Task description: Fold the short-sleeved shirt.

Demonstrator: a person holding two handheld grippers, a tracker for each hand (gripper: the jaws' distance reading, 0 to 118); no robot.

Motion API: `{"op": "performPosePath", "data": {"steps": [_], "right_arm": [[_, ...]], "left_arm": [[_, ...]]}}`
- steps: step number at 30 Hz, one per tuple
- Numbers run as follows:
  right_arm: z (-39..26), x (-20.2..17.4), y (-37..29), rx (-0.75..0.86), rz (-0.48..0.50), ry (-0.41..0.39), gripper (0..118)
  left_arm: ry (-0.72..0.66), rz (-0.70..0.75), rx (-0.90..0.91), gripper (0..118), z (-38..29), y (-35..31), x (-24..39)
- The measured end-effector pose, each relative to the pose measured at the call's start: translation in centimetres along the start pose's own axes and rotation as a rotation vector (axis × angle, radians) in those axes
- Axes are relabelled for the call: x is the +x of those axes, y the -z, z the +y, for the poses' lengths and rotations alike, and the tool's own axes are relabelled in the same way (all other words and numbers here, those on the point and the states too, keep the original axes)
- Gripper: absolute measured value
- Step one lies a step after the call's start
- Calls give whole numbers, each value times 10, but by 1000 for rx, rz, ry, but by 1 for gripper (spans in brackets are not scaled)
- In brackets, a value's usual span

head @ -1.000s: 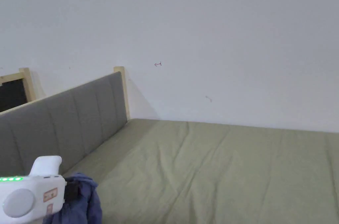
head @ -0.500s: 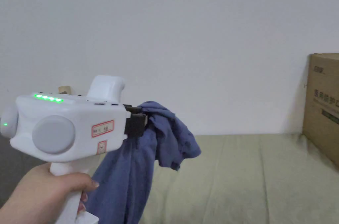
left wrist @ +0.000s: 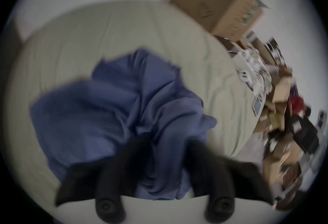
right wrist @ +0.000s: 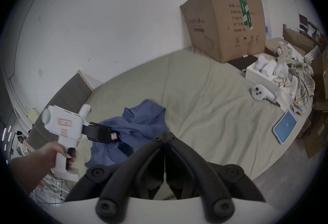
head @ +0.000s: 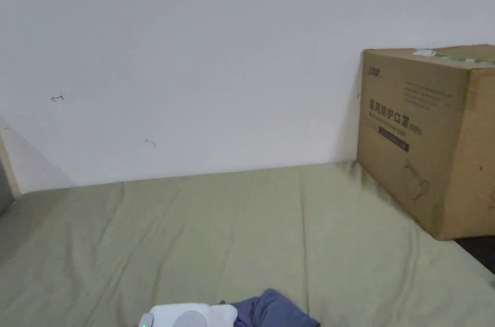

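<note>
1. Change noted: half a second ago your left tongs [right wrist: 113,134] held the shirt [right wrist: 134,130] up at wall height, hanging free. Now the shirt is down on the bed [right wrist: 204,103], near its front edge, with the cloth bunched and spread beside the tongs.

2. Meaning for the task: you have brought the shirt to the bed, but by my judgement no fold has begun. It needs spreading flat first.

3. Left tongs: in the right gripper view they sit among the cloth, and in the left gripper view blue fabric runs up between the two jaws [left wrist: 166,162]. That view is motion-blurred, so I cannot tell whether the jaws are clenched on the shirt or only resting in it.

4. Right tongs [right wrist: 164,136]: jaws closed tip to tip, nothing between them, held above the bed just beside the shirt.

5. Condition of the shirt: blue, soft, heavily crumpled, lying in a heap with deep creases. Neither collar nor sleeves can be picked out with confidence.

6. Surroundings: a cardboard box [head: 430,135] stands at the far corner of the bed against the wall, well apart from the shirt. A phone [right wrist: 285,126] lies near the bed's right edge, clear of the working area.
</note>
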State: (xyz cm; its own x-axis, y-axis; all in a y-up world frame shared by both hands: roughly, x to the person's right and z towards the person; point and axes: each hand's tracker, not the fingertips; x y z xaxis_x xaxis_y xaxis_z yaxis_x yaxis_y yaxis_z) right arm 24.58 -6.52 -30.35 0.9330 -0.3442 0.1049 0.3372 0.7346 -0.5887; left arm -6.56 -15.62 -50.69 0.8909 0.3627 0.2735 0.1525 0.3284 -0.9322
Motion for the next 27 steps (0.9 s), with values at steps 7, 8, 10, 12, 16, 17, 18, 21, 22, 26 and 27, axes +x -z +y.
{"op": "performPosePath", "data": {"steps": [7,8,10,12,16,17,18,21,22,26,27], "right_arm": [[-6,-6,14,-43,-6,-27,0],[-4,-9,14,-39,-1,-25,0],[0,-18,9,-17,17,-29,0],[4,-29,0,33,42,-44,0],[5,-53,-28,200,103,-87,0],[3,-60,-34,247,104,-111,0],[0,-65,-39,294,104,-132,0],[-9,-79,-47,431,70,-192,0],[-10,-83,-48,462,65,-205,0],[-6,-92,-47,468,84,-193,0],[-4,-93,-45,457,92,-189,0]], "left_arm": [[-93,-107,51,109,-10,-25,-43],[-95,-116,86,109,-9,-44,-38],[-84,-103,210,109,-12,-87,-39],[-36,-71,385,109,-28,-135,-34],[45,76,826,79,-106,-213,-23],[62,137,921,50,-128,-223,-21],[67,204,975,14,-143,-226,-18],[58,303,1098,0,-187,-230,-17],[62,276,1114,0,-198,-229,-18],[73,436,1097,0,-217,-223,-15],[70,417,1091,0,-217,-223,-18]]}}
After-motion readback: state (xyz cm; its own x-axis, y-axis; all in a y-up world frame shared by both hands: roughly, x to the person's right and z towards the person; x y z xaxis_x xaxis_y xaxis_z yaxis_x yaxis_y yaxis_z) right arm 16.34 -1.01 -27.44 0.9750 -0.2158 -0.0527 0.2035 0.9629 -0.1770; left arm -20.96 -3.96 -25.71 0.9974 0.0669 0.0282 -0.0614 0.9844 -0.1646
